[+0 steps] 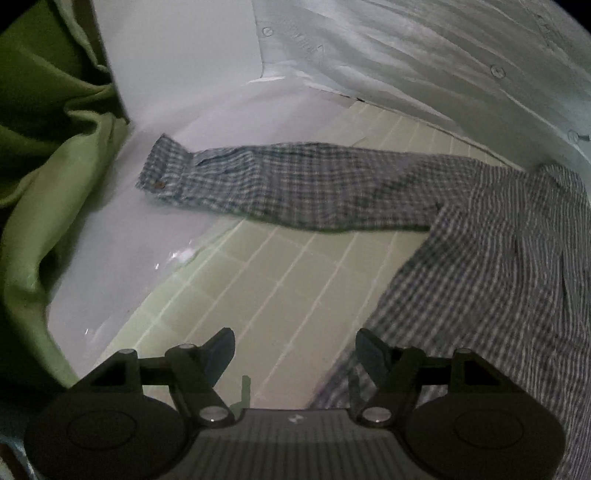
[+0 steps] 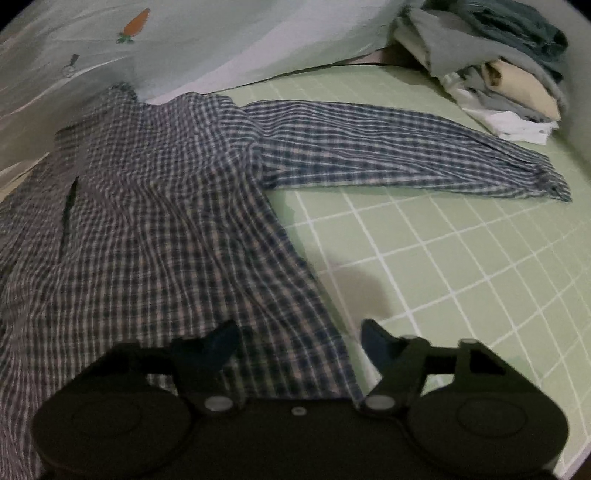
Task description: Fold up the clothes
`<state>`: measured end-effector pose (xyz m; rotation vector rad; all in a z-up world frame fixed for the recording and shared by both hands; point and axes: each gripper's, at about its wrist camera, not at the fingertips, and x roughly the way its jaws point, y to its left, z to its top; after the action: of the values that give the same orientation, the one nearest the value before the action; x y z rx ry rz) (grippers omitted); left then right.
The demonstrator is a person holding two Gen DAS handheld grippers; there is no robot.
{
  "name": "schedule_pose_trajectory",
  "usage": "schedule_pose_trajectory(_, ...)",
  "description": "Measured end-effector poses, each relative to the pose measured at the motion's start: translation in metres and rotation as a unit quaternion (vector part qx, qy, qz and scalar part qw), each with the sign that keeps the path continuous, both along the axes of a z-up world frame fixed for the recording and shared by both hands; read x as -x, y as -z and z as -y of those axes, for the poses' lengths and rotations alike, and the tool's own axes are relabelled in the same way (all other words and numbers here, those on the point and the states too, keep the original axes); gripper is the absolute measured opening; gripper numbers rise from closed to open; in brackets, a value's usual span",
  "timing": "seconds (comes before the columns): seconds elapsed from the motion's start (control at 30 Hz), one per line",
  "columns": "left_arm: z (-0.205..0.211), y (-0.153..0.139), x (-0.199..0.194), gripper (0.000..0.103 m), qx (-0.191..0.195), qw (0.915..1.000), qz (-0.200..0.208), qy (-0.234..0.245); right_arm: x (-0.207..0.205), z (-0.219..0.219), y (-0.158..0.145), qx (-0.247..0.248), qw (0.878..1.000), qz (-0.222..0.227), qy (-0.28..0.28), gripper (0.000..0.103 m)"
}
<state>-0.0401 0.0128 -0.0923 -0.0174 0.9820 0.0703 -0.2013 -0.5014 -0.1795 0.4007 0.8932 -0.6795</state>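
Note:
A blue and white checked shirt [image 2: 155,221] lies spread flat on a green gridded sheet [image 2: 461,258]. Its one sleeve [image 2: 388,147] stretches out to the right in the right wrist view. The other sleeve [image 1: 295,184] stretches left in the left wrist view, cuff [image 1: 162,170] on a white surface, with the shirt body [image 1: 498,277] at right. My left gripper [image 1: 295,350] is open and empty above the sheet beside the shirt's edge. My right gripper [image 2: 299,343] is open and empty over the shirt's lower right edge.
A pile of folded clothes [image 2: 498,74] sits at the back right of the sheet. A pale cover with a carrot print [image 2: 136,22] lies behind the shirt. A green cloth [image 1: 44,166] hangs at the left; a white buttoned fabric [image 1: 424,55] lies behind.

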Motion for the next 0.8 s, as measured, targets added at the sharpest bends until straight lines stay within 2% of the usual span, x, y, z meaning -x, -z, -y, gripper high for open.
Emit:
schedule_pose_trajectory(0.07, 0.004, 0.000, 0.011, 0.073, -0.007, 1.0000, -0.004, -0.003, 0.000, -0.001, 0.000, 0.013, 1.000, 0.000, -0.025, 0.058)
schedule_pose_trajectory(0.13, 0.008, 0.000, 0.022, 0.073, -0.012, 0.9999, -0.007, -0.006, 0.001, -0.002, -0.001, 0.021, 0.998, 0.005, -0.052, 0.022)
schedule_pose_trajectory(0.2, 0.014, 0.000, 0.031, 0.073, -0.015, 0.9998, -0.009, -0.008, 0.000, -0.001, -0.001, 0.029, 0.997, 0.003, -0.068, 0.002)
schedule_pose_trajectory(0.47, 0.034, -0.003, 0.056, 0.073, -0.015, 0.9998, -0.007, -0.014, -0.005, 0.024, 0.002, 0.025, 0.996, 0.014, -0.090, 0.002)
schedule_pose_trajectory(0.53, 0.040, -0.003, 0.060, 0.073, -0.013, 0.9998, -0.006, -0.014, -0.004, 0.029, 0.001, 0.014, 0.996, 0.014, -0.089, 0.006)
schedule_pose_trajectory(0.57, 0.042, -0.003, 0.062, 0.073, -0.012, 0.9998, -0.006, -0.015, -0.001, 0.029, 0.000, 0.010, 0.996, 0.014, -0.085, 0.011)
schedule_pose_trajectory(0.63, 0.046, -0.003, 0.065, 0.073, -0.011, 0.9998, -0.006, -0.015, 0.005, 0.032, -0.001, -0.001, 0.997, 0.019, -0.075, 0.034)
schedule_pose_trajectory(0.77, 0.053, -0.002, 0.062, 0.073, -0.007, 0.9998, -0.007, -0.018, 0.013, 0.042, -0.011, -0.006, 0.998, 0.047, -0.050, 0.057)
schedule_pose_trajectory(0.8, 0.055, -0.002, 0.059, 0.073, -0.005, 0.9998, -0.008, -0.020, 0.012, 0.044, -0.014, 0.001, 0.998, 0.051, -0.046, 0.067)
